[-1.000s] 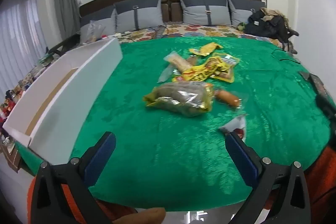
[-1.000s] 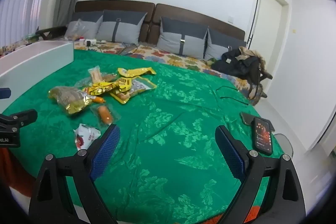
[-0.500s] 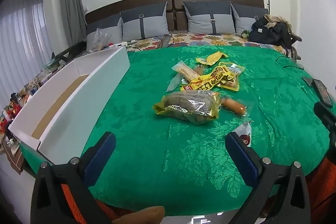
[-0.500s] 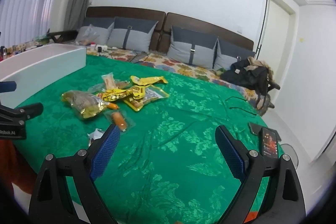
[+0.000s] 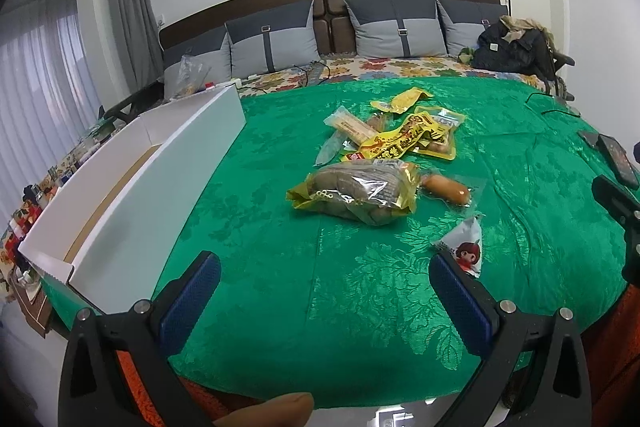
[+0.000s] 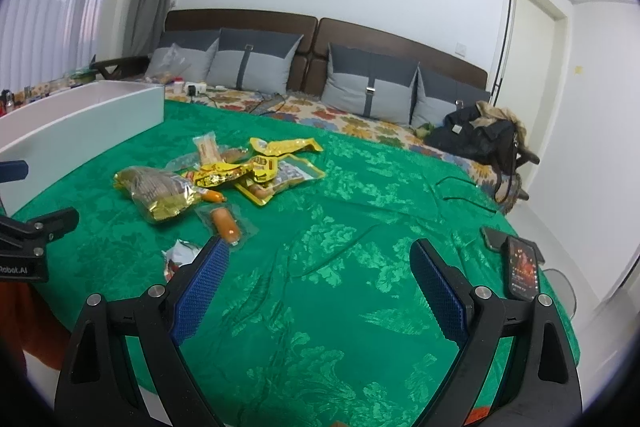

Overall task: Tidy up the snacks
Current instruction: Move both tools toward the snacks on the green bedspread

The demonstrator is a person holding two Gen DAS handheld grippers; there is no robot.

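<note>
Snacks lie in a loose pile on the green bedspread [image 5: 280,267]: a big clear-and-gold bag [image 5: 358,193] [image 6: 158,193], a wrapped sausage [image 5: 446,187] [image 6: 225,222], yellow packets [image 5: 404,141] [image 6: 256,167], a wafer pack [image 5: 352,125], and a small white packet with a cartoon face [image 5: 464,247] [image 6: 180,255]. A long white box [image 5: 132,183] [image 6: 80,115] stands open on the left. My left gripper [image 5: 324,283] is open and empty, short of the pile. My right gripper [image 6: 320,275] is open and empty, to the right of the pile.
Two phones [image 6: 520,263] lie near the bed's right edge, also in the left wrist view [image 5: 616,155]. A black cable [image 6: 460,195] lies on the cover. Grey pillows [image 5: 400,27] and a dark bag [image 6: 480,139] sit at the headboard end.
Both grippers have tilted up and drawn back a little, so the snacks sit lower in both views. Nothing on the bed has moved.
</note>
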